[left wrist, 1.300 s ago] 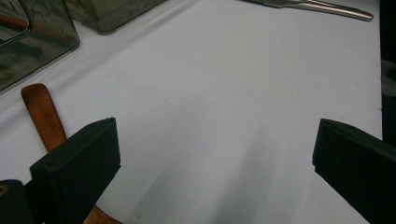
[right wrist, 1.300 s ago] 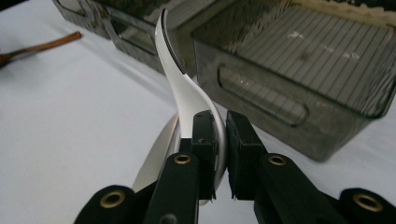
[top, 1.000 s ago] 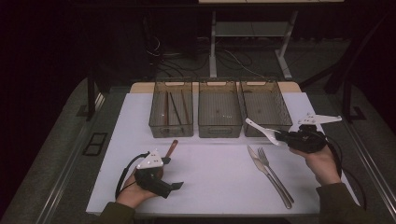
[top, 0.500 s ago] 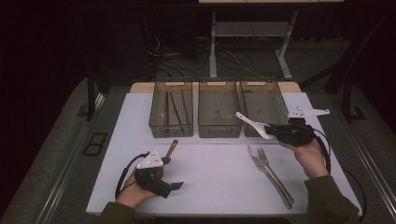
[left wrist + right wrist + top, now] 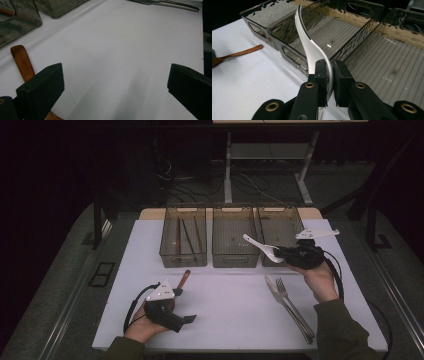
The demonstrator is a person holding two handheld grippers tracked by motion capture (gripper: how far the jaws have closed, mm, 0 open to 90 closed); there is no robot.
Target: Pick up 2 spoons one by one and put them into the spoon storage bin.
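Observation:
A white spoon [image 5: 259,245] hangs tilted over the front walls of the middle bin [image 5: 235,261] and right bin [image 5: 277,209]. My right gripper [image 5: 281,253] is shut on its handle end. In the right gripper view the spoon [image 5: 308,42] rises from the shut right gripper [image 5: 330,75] above both bins, bowl end upward. My left gripper [image 5: 176,319] rests open on the white tabletop at the front left, with nothing between its jaws. A brown wooden spoon [image 5: 184,278] lies just beyond it; in the left gripper view its handle [image 5: 21,60] passes beside one jaw of the left gripper [image 5: 115,82].
The left bin [image 5: 182,260] holds dark chopsticks [image 5: 187,232]. A knife [image 5: 280,297] and a fork [image 5: 295,307] lie side by side on the table [image 5: 230,315] at the front right, below my right hand. A metal frame stands behind the table.
My right gripper has carried the white spoon leftward and lower, from beside the right bin to over the front of the middle and right bins. The left gripper has stayed put.

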